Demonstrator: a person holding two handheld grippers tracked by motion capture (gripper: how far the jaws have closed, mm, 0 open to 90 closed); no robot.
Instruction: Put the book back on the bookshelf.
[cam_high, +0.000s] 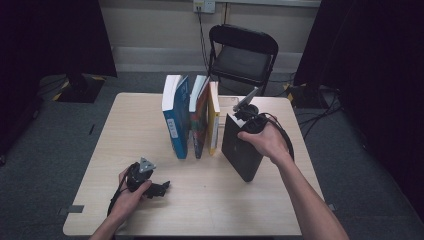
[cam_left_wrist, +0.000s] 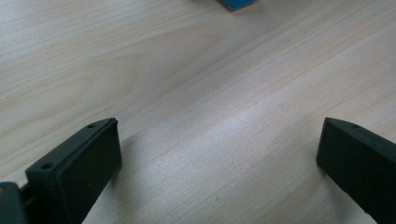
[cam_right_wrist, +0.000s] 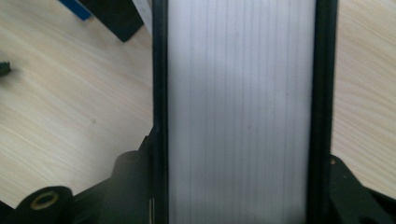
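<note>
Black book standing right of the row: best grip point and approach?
Grip the black book at its top edge, from above, one pad on each cover, as the right claw does now. It stands upright and apart from the yellow book, so both covers are free; its white page edge lies between the jaws.

A thick black-covered book (cam_high: 241, 147) is stood on the tabletop (cam_high: 210, 200), tilted, just right of a row of upright books (cam_high: 192, 117). Its white page edge (cam_right_wrist: 240, 112) is seen, apparently clamped between fingers (cam_right_wrist: 128, 186).
</note>
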